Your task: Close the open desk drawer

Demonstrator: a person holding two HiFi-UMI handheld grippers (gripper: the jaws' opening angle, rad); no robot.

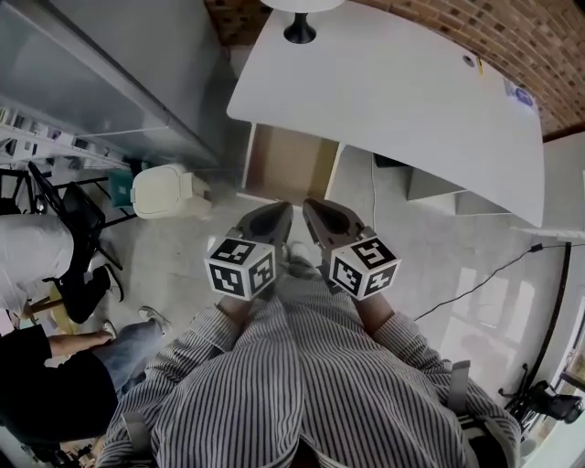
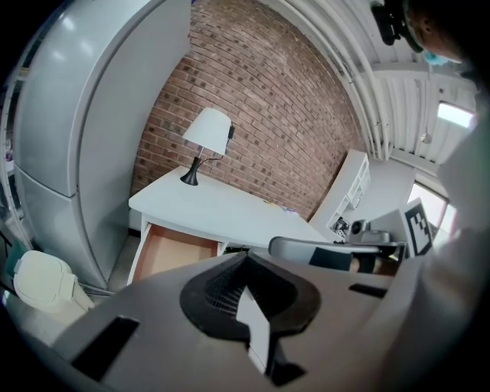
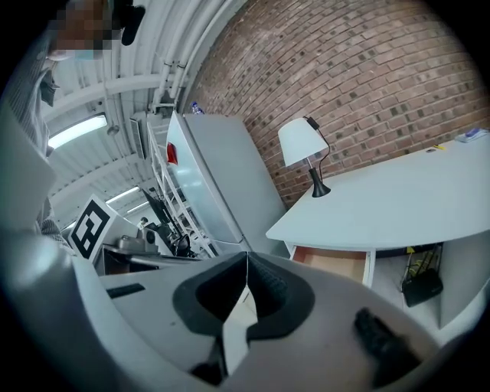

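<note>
**Open drawer at the desk's left end; both grippers closed and empty.**

Head view: your left gripper (image 1: 279, 212) and right gripper (image 1: 318, 212) hang side by side, short of the drawer (image 1: 291, 164). The drawer juts past the desk (image 1: 393, 91) edge. A bin (image 1: 169, 192) stands on the floor (image 1: 196, 247) to its left and a cable (image 1: 475, 285) runs to its right. A desk label (image 1: 519, 94) is too small to read.
Left gripper view: jaws together on nothing, drawer ahead-left.
Right gripper view: jaws together on nothing, drawer ahead-right, below the lamp (image 3: 300, 142).

Ahead of you the drawer (image 1: 288, 164) sticks out beneath the left end of the desk (image 1: 393, 101); the lamp (image 1: 300, 27) stands on that end; a bin (image 1: 169, 192) sits left of the drawer.
</note>
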